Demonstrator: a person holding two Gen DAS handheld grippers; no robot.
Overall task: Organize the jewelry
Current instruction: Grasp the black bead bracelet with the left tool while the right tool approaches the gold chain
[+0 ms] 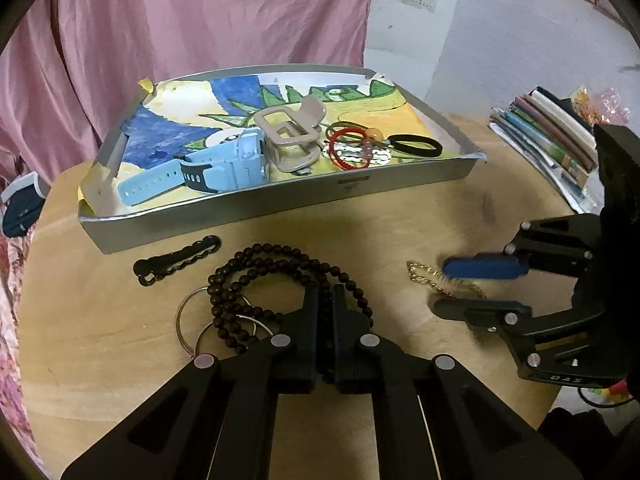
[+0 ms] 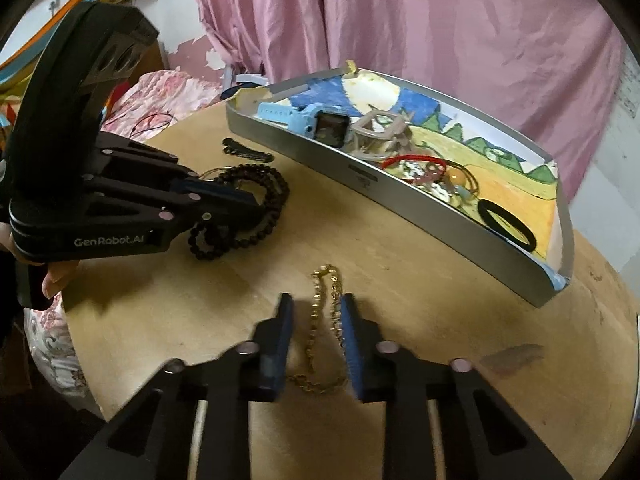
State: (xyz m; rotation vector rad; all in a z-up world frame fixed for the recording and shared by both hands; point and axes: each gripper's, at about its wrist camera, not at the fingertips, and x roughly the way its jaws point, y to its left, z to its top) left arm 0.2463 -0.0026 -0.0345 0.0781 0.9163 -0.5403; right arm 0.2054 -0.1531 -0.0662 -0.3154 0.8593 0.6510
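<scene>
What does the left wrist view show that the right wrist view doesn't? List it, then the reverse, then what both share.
Only the left wrist view: a stack of books at the table's far right, and silver rings lying in full view.

Only the right wrist view: the watch's dark screen, a hand holding the left gripper.

Both: tray, black bead strand, gold chain, black hair clip, right gripper.

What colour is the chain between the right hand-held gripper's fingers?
Gold; the chain shows best in the right wrist view.

Dim indoor light, soft shadows, fisheye-warped edges.
</scene>
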